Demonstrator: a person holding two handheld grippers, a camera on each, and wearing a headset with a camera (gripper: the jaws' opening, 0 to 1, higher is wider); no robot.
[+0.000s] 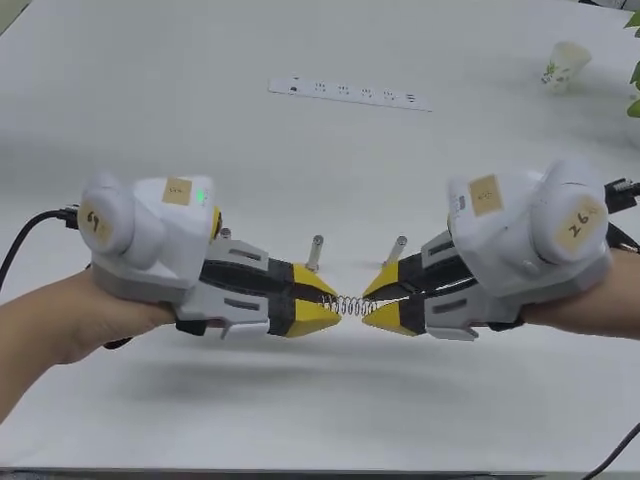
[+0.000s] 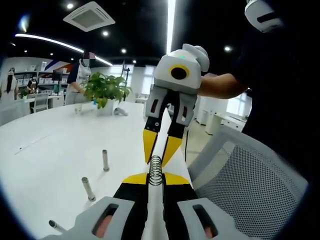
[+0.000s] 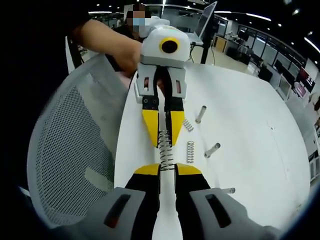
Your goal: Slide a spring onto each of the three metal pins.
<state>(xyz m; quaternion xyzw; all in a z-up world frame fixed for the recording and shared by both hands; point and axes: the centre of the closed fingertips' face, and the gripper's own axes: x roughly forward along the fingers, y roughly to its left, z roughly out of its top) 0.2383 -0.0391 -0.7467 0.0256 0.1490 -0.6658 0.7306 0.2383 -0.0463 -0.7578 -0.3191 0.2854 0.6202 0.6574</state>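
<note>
Your left tool and right tool each clench one end of a spring; two pins stand at 12 o'clock on the desk.

White table, white power strip, paper cup, three upright metal pins, two loose springs

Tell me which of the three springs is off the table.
The spring held in the air by the jaws of the left gripper and right gripper; the other two springs lie flat on the table beside the pins.
</note>
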